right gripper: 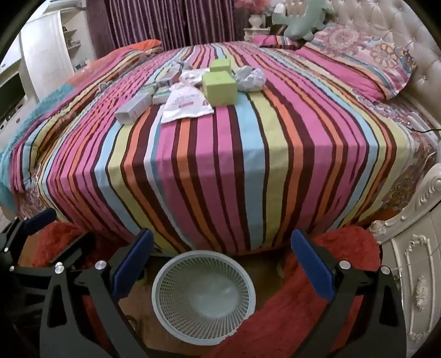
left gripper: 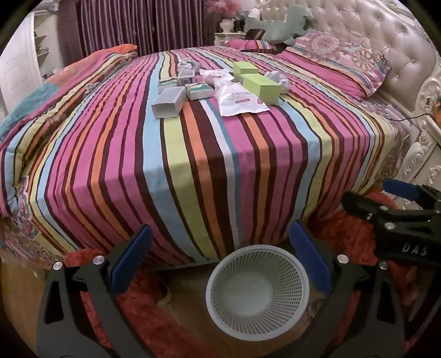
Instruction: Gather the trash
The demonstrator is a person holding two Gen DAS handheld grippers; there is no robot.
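Note:
Trash lies in a cluster on the striped bedspread (left gripper: 193, 154): a grey box (left gripper: 168, 102), a white pouch (left gripper: 239, 100), green boxes (left gripper: 260, 85), small cartons (left gripper: 199, 91) and crumpled paper (left gripper: 278, 79). The same cluster shows in the right wrist view: grey box (right gripper: 134, 107), pouch (right gripper: 187, 103), green box (right gripper: 219, 88), crumpled paper (right gripper: 250, 78). A white mesh wastebasket (left gripper: 257, 292) (right gripper: 204, 297) stands empty on the floor by the bed's near edge. My left gripper (left gripper: 220, 261) and right gripper (right gripper: 222, 264) are open and empty above the basket, far from the trash.
A red shaggy rug (right gripper: 289, 311) lies under the basket. A cream carved nightstand (right gripper: 413, 275) stands at the right, a tufted headboard (left gripper: 386, 35) behind patterned pillows (left gripper: 339, 57). A green plush toy (left gripper: 275, 26) lies at the far end. Purple curtains (left gripper: 137, 24) hang behind.

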